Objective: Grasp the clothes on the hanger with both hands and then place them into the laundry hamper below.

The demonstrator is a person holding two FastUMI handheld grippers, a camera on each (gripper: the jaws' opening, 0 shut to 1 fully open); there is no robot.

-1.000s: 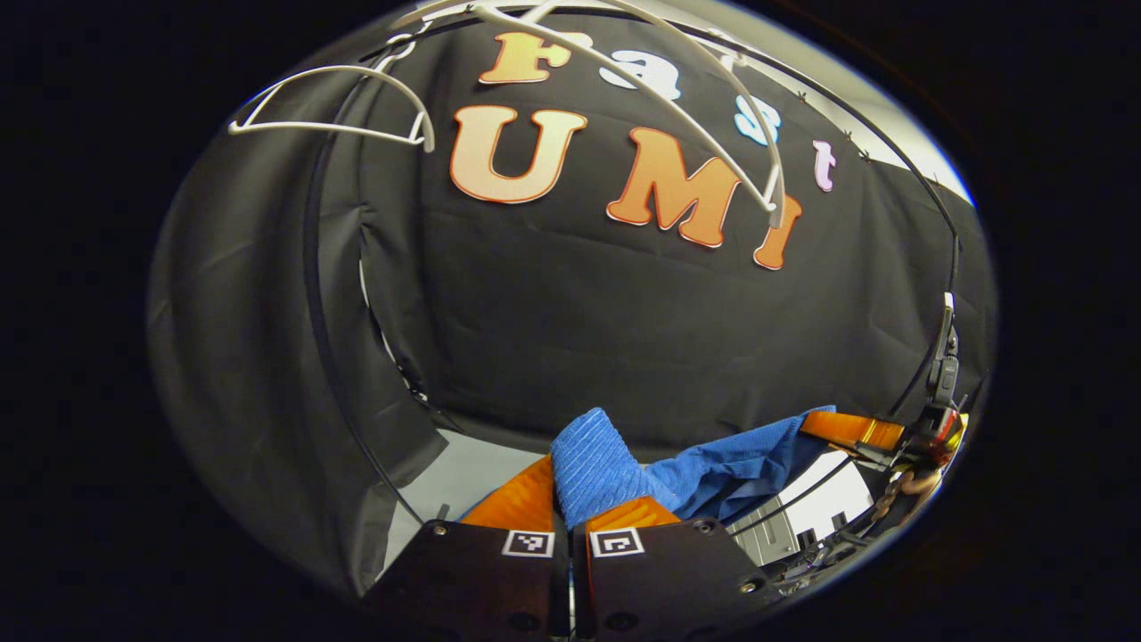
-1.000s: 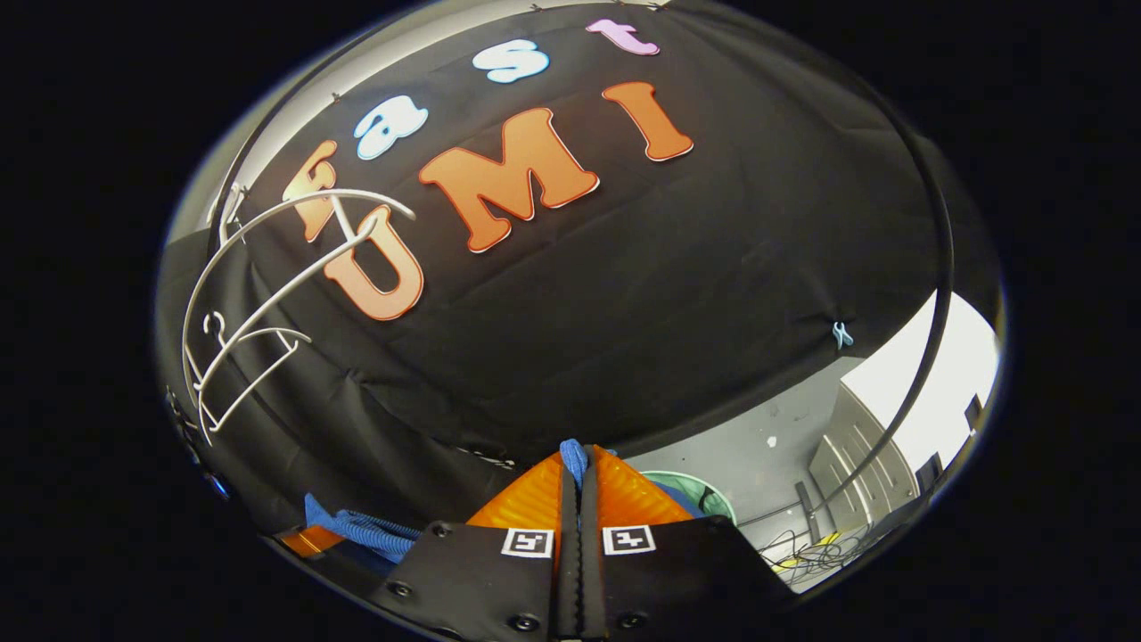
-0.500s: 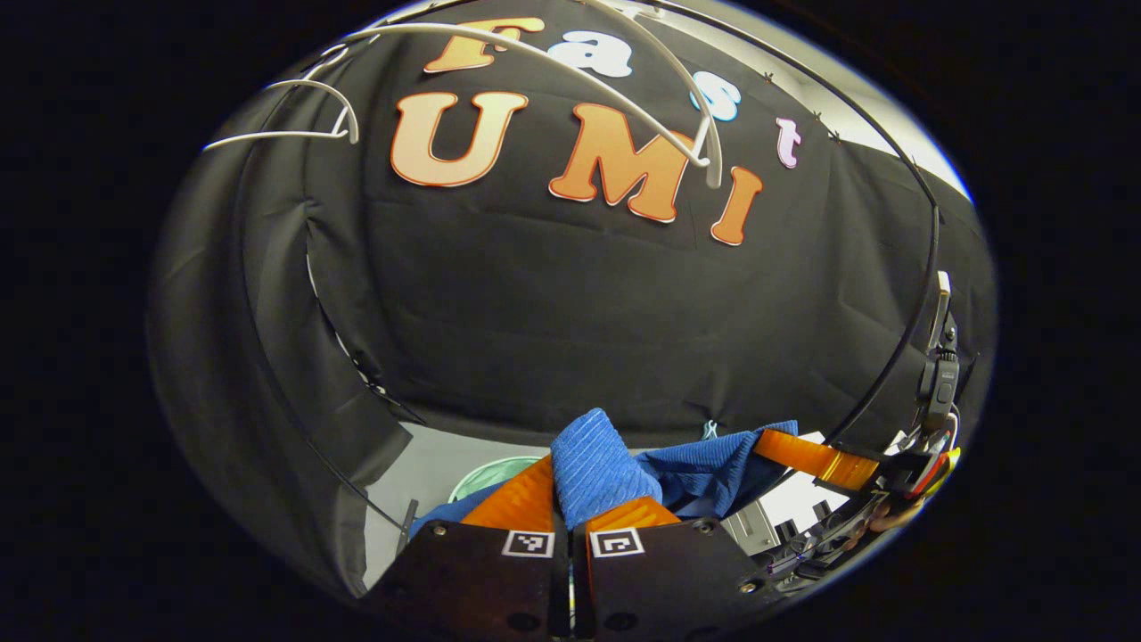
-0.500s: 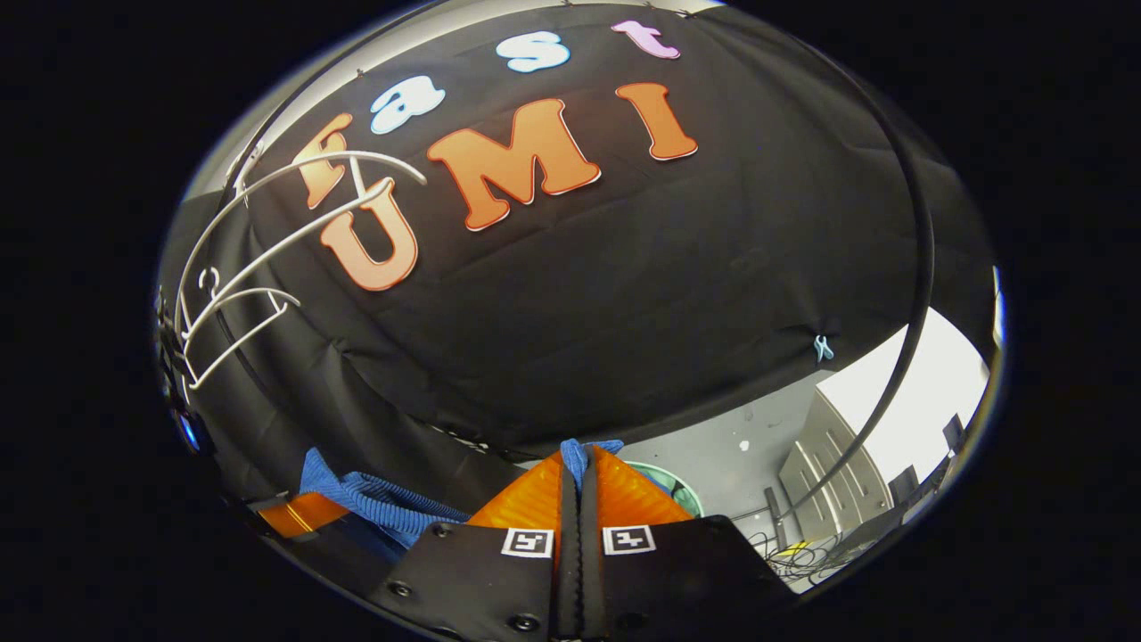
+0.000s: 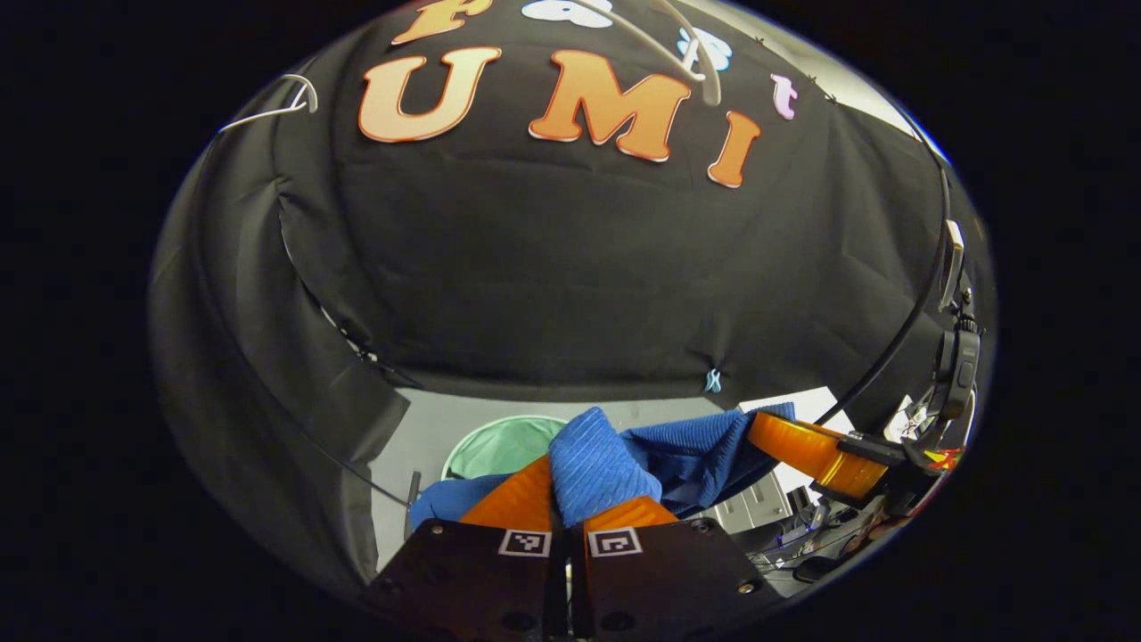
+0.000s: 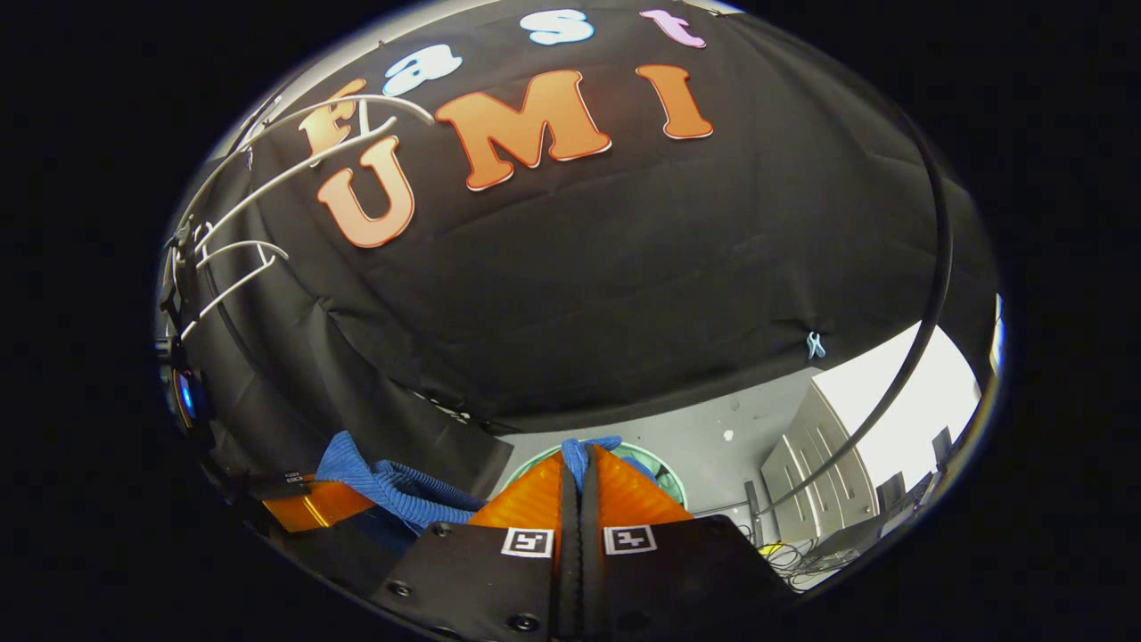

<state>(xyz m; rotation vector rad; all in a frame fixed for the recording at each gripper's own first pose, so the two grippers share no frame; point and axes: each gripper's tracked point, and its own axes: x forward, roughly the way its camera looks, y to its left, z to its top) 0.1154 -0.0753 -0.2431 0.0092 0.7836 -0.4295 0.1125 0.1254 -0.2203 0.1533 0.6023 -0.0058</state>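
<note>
1. Left tool (image 5: 569,499): we have it clamped on a fold of the blue knit garment (image 5: 606,459). Cloth bunches up between both fingers and spills over the top.
2. Right tool (image 6: 578,486): fingers nearly together, with a thin edge of the same blue garment (image 6: 575,453) pinched at the tips. Little cloth in that bite, so we judge it the weaker hold.
3. Cross-check: the left gripper view has the right tool (image 5: 807,446) off to the side with the cloth spanning across to it. The right gripper view has the left tool (image 6: 312,504) low at the side with cloth bunched on it.
4. Garment is off the hangers. The white hangers (image 6: 267,192) hang bare, up high, well apart from the cloth.
5. Laundry hamper (image 5: 504,446): green rim sits below and ahead, just past the cloth. In the right gripper view its rim (image 6: 673,477) peeks out behind the fingers.
6. Progress, our call: grasp done, removal done, lowering under way.
7. Left to do: get the garment over the hamper mouth, lower, open both tools.
8. Risk: the hanging part may drape over the rim instead of dropping in.
</note>
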